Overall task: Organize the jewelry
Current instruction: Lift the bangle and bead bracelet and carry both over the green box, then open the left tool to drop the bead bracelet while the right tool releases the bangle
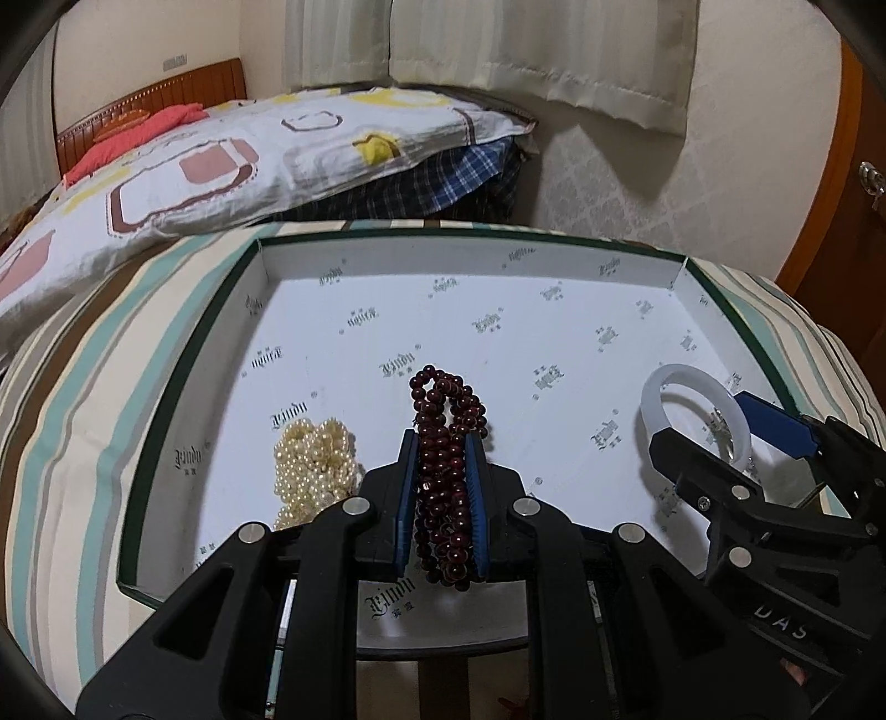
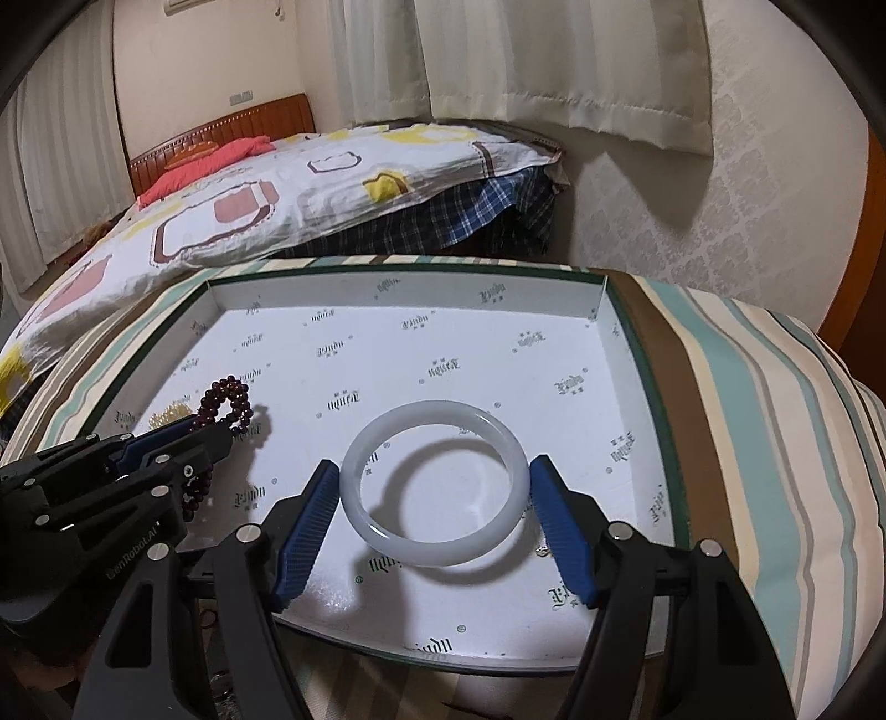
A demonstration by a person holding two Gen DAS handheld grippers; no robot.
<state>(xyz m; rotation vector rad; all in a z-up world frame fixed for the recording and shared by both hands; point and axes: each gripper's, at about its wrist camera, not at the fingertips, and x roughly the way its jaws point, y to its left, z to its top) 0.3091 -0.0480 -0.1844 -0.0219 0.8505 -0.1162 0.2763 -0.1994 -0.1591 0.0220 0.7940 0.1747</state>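
Note:
A shallow white box tray with a dark green rim lies on a striped cushion. My left gripper is shut on a bunch of dark red beads, which stick up between its blue pads. A heap of cream pearls lies in the tray just left of it. In the right wrist view my right gripper is shut on a white bangle, its pads pressing on both sides. The bangle hangs just above the tray floor and throws a shadow on it. The left gripper with the red beads shows at the left.
The striped cushion surrounds the tray on all sides. Behind it stands a bed with a patterned quilt and a wooden headboard. Curtains hang on the far wall. A wooden door is at the right edge.

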